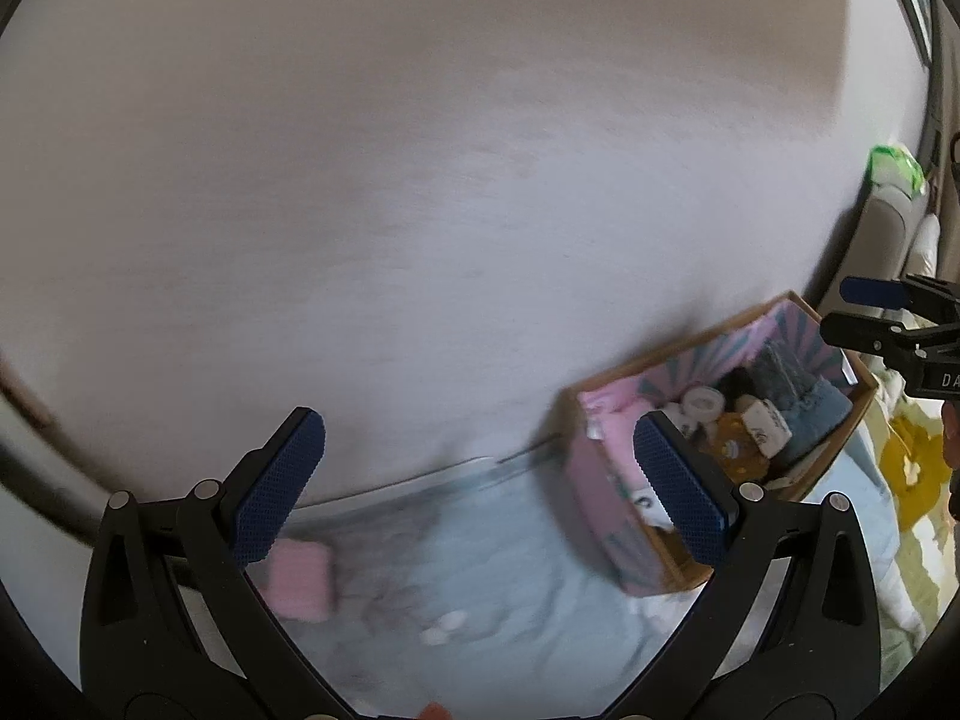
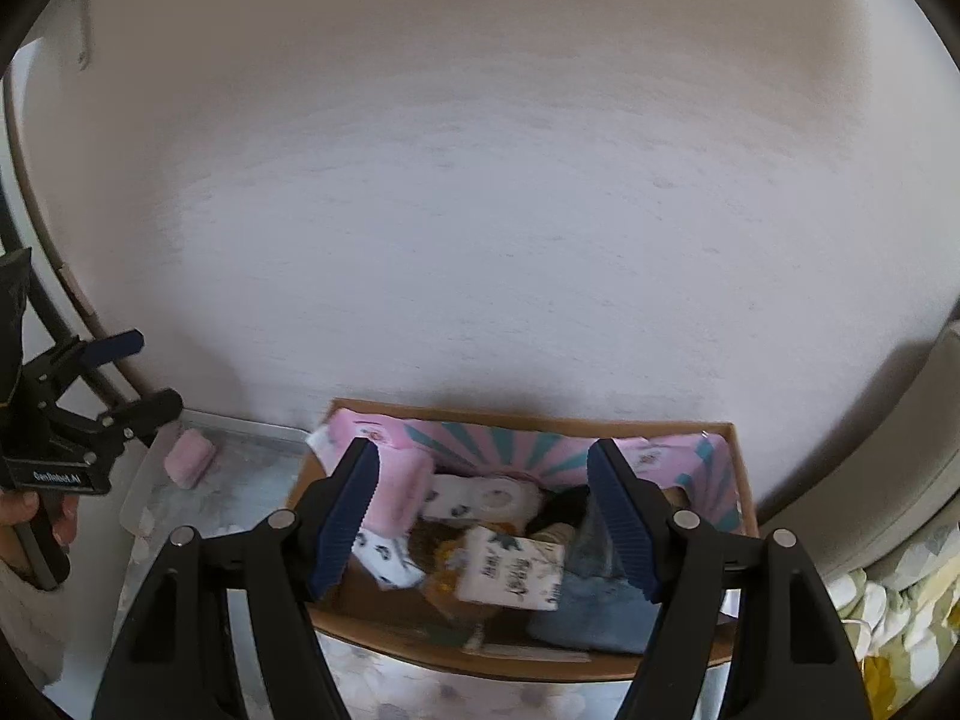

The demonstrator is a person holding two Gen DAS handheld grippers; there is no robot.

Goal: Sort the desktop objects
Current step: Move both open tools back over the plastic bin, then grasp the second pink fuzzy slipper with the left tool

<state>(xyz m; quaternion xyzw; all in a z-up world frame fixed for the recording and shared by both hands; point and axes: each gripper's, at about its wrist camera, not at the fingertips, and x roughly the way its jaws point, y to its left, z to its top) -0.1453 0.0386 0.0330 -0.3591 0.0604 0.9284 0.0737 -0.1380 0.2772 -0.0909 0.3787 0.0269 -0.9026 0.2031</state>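
Observation:
A cardboard box [image 2: 741, 480] with a pink and teal lining stands against the wall and holds several rolled socks and cloths; it also shows in the left wrist view [image 1: 606, 381]. A pink roll [image 1: 298, 580] lies alone on a pale blue tray [image 1: 510, 540], left of the box; it also shows in the right wrist view [image 2: 189, 458]. My left gripper [image 1: 480, 486] is open and empty, raised above the tray. My right gripper [image 2: 483, 516] is open and empty, above the box. A white patterned roll [image 2: 513, 567] and a blue cloth [image 2: 591, 606] lie in the box.
A bare pale wall [image 2: 480, 180] fills the view behind the box. A beige cushion or sofa edge [image 2: 888, 450] is at the right. A yellow and white patterned cloth [image 2: 888, 612] lies at the lower right. A green item [image 1: 894, 165] sits far right.

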